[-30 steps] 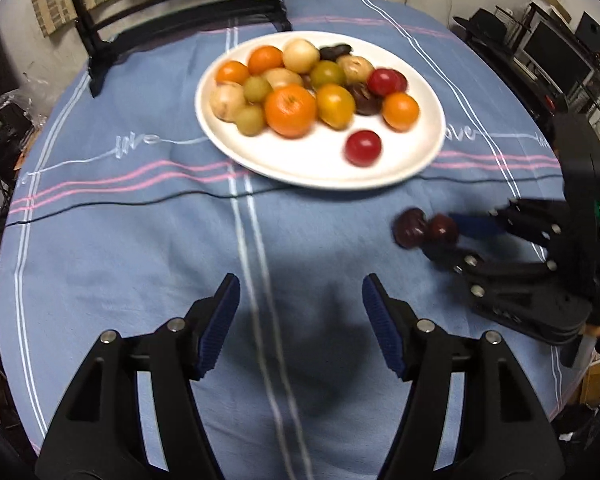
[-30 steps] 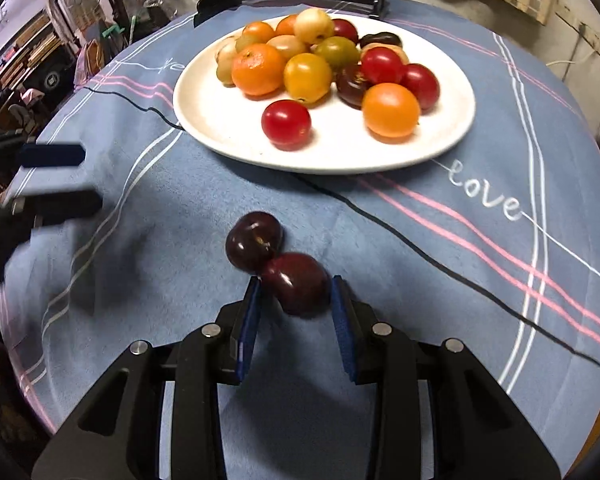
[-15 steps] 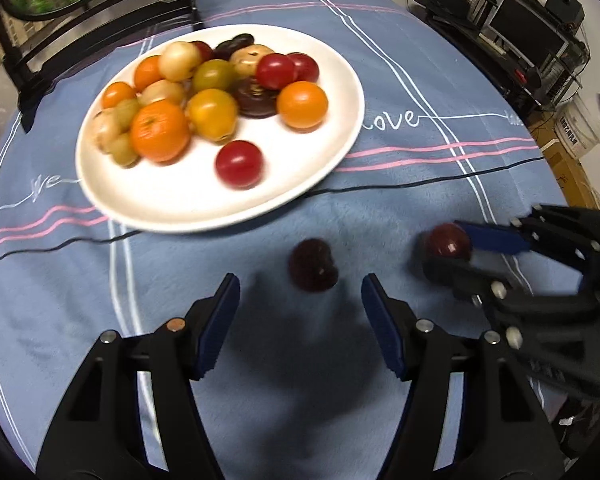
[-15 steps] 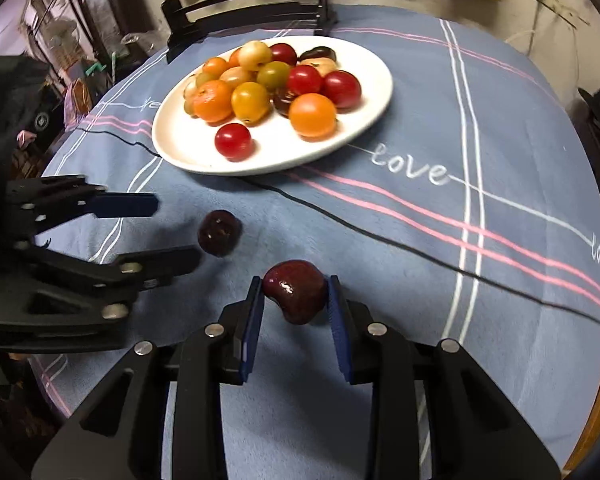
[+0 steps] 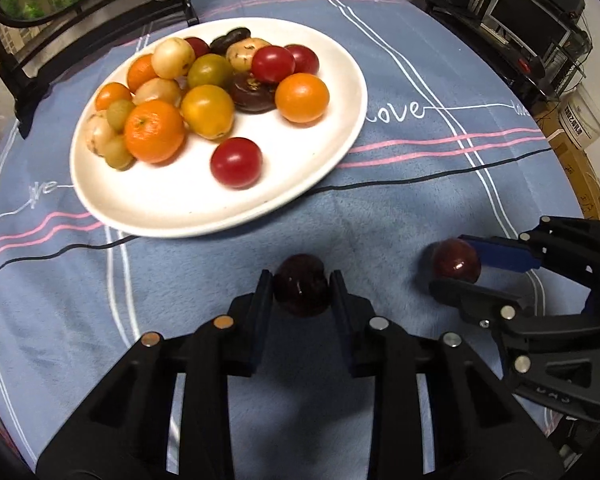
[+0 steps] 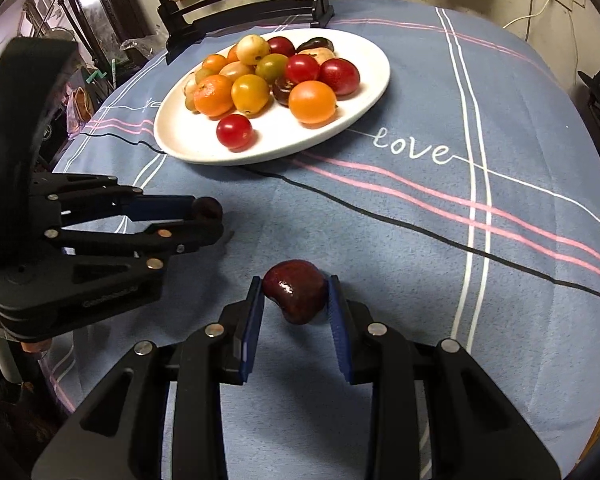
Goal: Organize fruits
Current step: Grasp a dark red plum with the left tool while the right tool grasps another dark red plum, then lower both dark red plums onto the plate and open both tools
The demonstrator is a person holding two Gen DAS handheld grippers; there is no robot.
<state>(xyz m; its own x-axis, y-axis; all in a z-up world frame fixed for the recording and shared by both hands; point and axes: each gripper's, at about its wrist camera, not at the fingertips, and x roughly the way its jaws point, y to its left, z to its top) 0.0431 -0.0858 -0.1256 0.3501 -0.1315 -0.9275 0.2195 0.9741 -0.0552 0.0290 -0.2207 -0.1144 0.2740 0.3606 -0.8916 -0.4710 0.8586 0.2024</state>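
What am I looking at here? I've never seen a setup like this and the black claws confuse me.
No robot: a person holds a two-finger gripper in each hand, each carrying a fisheye camera looking along its fingers. One picture comes from the left gripper, the other from the right gripper. A blue striped tablecloth carries a white plate piled with cherry tomatoes, small oranges and other fruit. Each gripper is closed on a dark red cherry: the left cherry, just clamped, and the right cherry.

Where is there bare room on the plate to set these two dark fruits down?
The near half of the white plate is bare, around the lone red tomato. The far half is crowded with piled fruit. The tablecloth right of the plate is also free.
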